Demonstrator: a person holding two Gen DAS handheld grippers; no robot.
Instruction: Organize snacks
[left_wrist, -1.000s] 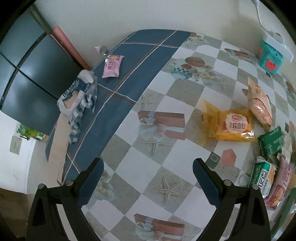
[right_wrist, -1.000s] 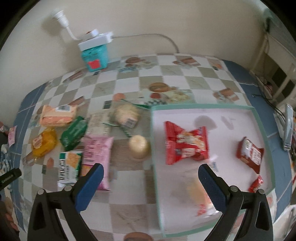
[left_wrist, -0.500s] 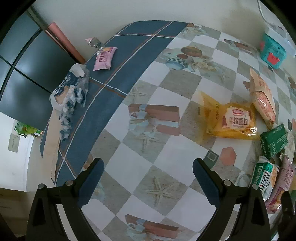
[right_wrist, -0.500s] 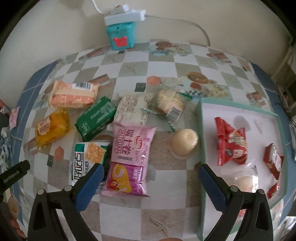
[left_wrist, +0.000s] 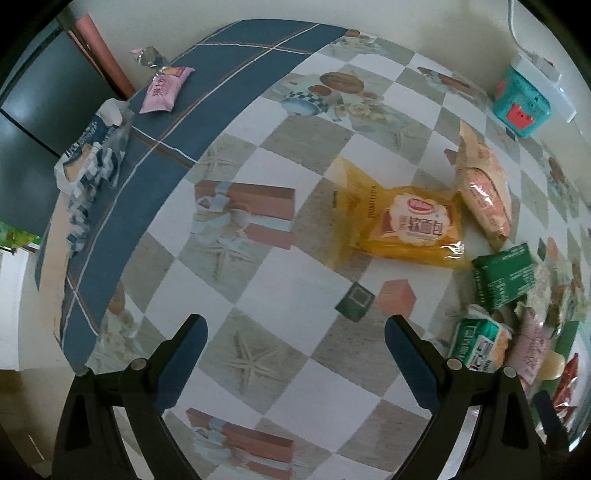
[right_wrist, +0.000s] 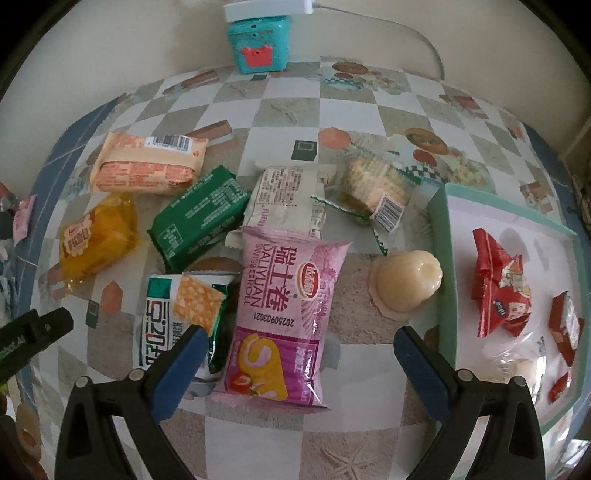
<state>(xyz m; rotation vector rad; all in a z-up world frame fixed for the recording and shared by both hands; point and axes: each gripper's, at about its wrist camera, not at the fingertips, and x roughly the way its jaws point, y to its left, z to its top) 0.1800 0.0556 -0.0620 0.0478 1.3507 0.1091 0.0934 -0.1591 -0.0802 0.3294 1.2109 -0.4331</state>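
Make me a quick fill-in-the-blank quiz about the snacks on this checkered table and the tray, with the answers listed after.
1. The pink Swiss roll packet lies between the jaws of the ____ gripper.
2. The red crinkled snack packet lies inside the shallow ____-rimmed tray.
3. The yellow soft bread packet lies ____ the tray.
4. The left gripper holds ____.

Answers: right; green; outside; nothing

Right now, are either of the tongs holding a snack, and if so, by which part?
Nothing is held. The left tongs stand open over bare tablecloth, and the right tongs stand open above the pink Swiss roll packet, pads not pressing it.
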